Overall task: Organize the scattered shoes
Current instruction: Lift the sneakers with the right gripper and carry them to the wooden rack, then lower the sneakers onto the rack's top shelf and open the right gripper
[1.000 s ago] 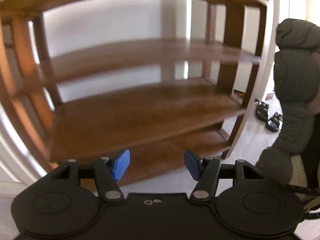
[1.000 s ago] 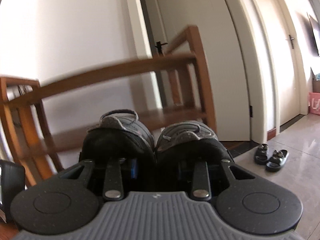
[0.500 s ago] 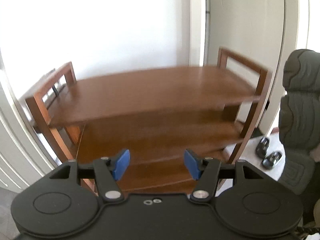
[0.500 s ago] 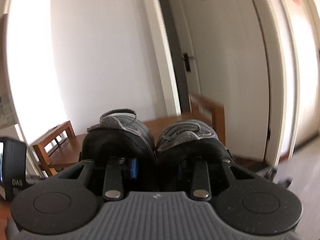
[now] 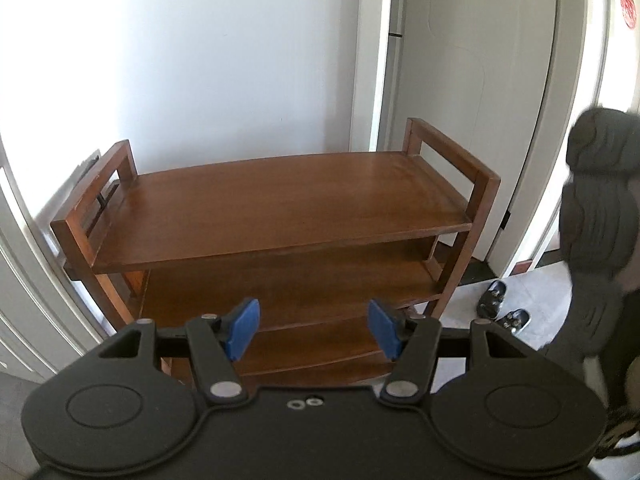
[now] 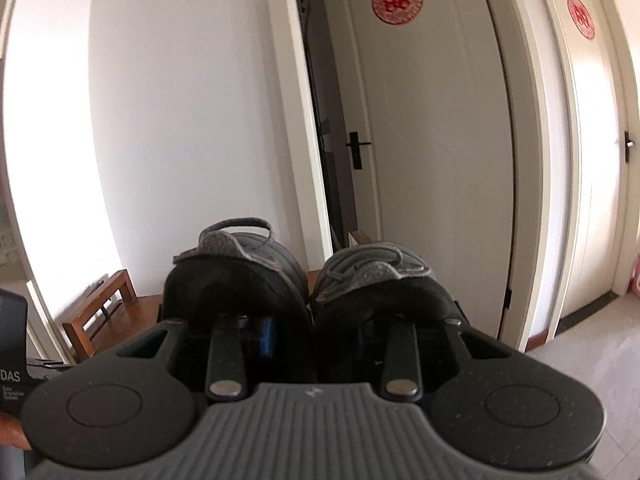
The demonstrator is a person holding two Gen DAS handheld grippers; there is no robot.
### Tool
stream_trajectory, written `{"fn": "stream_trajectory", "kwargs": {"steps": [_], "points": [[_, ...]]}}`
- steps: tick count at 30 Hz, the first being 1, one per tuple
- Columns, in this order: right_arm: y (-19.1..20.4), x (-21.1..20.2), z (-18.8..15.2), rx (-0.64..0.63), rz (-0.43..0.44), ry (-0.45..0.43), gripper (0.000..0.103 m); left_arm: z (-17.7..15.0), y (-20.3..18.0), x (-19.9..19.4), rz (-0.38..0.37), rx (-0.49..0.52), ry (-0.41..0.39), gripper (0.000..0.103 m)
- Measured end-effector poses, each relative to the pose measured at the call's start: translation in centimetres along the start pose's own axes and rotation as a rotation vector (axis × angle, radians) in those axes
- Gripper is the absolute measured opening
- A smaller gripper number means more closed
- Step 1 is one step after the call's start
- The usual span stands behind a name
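My right gripper [image 6: 312,332] is shut on a pair of dark grey sneakers [image 6: 240,280], one finger inside each heel opening, holding them up in the air. Their soles show at the right edge of the left wrist view [image 5: 596,220]. My left gripper [image 5: 314,330] is open and empty, with blue pads, held above and in front of a brown wooden shoe rack [image 5: 280,200]. The rack's top shelf and lower shelves hold no shoes. A pair of small black sandals [image 5: 500,304] lies on the floor to the right of the rack.
The rack stands against a white wall [image 5: 200,60], with raised side rails [image 5: 452,148]. White doors [image 6: 440,140] with red paper cutouts stand to the right; one is ajar. Light tiled floor [image 5: 532,292] lies right of the rack.
Both grippers have risen: the left view went from facing the middle shelves to looking down on the rack's top. The right gripper lifted the sneakers above the rack's top.
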State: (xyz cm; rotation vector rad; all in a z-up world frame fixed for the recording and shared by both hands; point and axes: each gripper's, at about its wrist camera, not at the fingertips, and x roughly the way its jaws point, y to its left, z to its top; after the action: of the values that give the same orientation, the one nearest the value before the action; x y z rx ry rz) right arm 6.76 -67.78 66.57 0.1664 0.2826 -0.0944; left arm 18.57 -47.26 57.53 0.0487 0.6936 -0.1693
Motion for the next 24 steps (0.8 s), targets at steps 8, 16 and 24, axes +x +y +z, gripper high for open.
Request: {"fn": "stream_trajectory", "kwargs": {"steps": [8,16,24], "points": [[2.1,3.9,3.1,0.001,-0.039,0.038,0.039,3.2,3.6,0.7,-0.033,0.01,-0.018,0.06],[4.0,10.0,5.0,0.052,-0.048,0.054,0.04,7.1,6.9,3.4,0.014,0.012,-0.027,0.06],[4.2,20.4,6.0,0.059,0.045,0.116,0.04,10.4,6.7,7.7,0.077,-0.024,-0.03,0.06]]}}
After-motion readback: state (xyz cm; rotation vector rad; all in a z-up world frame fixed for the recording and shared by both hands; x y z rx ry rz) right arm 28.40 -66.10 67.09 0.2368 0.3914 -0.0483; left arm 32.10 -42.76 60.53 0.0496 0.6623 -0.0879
